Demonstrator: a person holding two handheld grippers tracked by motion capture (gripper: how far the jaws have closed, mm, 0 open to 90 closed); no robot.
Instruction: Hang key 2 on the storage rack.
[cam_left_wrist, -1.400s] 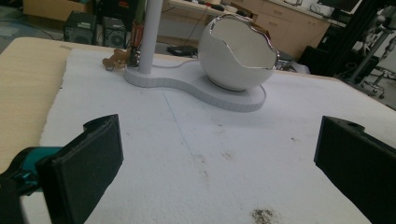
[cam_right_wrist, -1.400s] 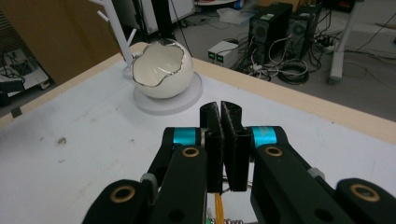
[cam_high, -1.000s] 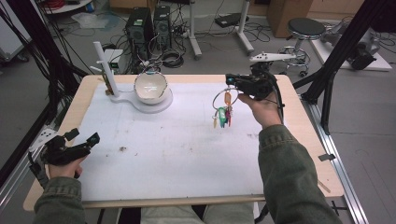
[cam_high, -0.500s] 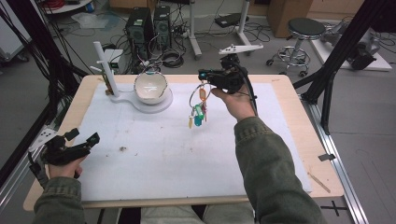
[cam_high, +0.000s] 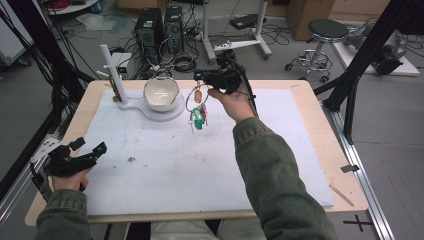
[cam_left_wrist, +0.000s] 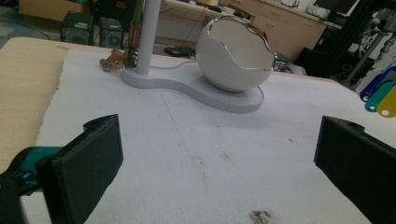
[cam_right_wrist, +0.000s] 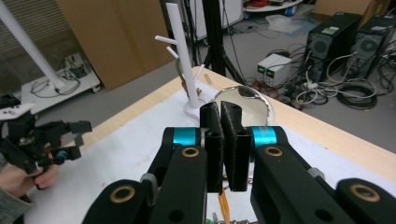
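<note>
My right gripper is held above the back of the mat, just right of the white bowl, and is shut on a key ring. From the ring dangle several coloured tags, clear of the mat; they also appear as tags at the right edge of the left gripper view. In the right gripper view the jaws are pressed together, with the bowl just beyond them. My left gripper rests at the table's left edge, open and with nothing in it.
The bowl sits on a white base that also carries a white pegged post. A small brown item lies by the post's foot. A white foam mat covers the table. Computers, cables and a stool stand beyond the far edge.
My right gripper has carried the key ring leftward from the right part of the mat to beside the bowl. The left gripper has stayed put.
</note>
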